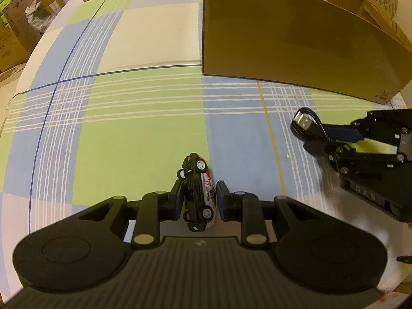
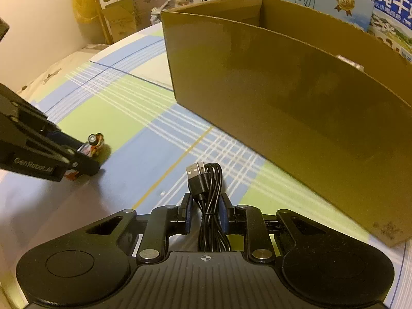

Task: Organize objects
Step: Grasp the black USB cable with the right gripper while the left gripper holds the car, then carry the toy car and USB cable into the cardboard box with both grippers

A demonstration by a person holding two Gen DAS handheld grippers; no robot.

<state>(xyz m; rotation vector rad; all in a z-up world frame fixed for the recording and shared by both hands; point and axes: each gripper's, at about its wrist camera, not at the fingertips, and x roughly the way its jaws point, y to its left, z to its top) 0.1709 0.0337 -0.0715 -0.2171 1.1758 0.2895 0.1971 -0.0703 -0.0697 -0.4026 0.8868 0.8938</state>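
Starting on the left: the left gripper [image 1: 199,200] is clamped on a toy car [image 1: 199,193], tipped on its side so the wheels face the left pad, white-and-red body against the right one. The car's nose pokes out past the fingertips, low over the checked cloth [image 1: 128,141], well short of the cardboard box [image 1: 296,46] and off toward that box's left corner.

Moving right, a thin yellow stripe [image 1: 270,139] runs across the cloth from the box's front wall, between the two grippers.

Further right, the right gripper [image 2: 206,215] has its jaws closed on a bundled black USB cable [image 2: 208,188]. The blue pads squeeze the coil from both sides, and the silver USB plug [image 2: 193,171] sticks out ahead of the fingertips, pointing toward the box. That bundle sits near the box's front wall, nearer its right end, still outside it.

The box itself stands open-topped on the cloth.
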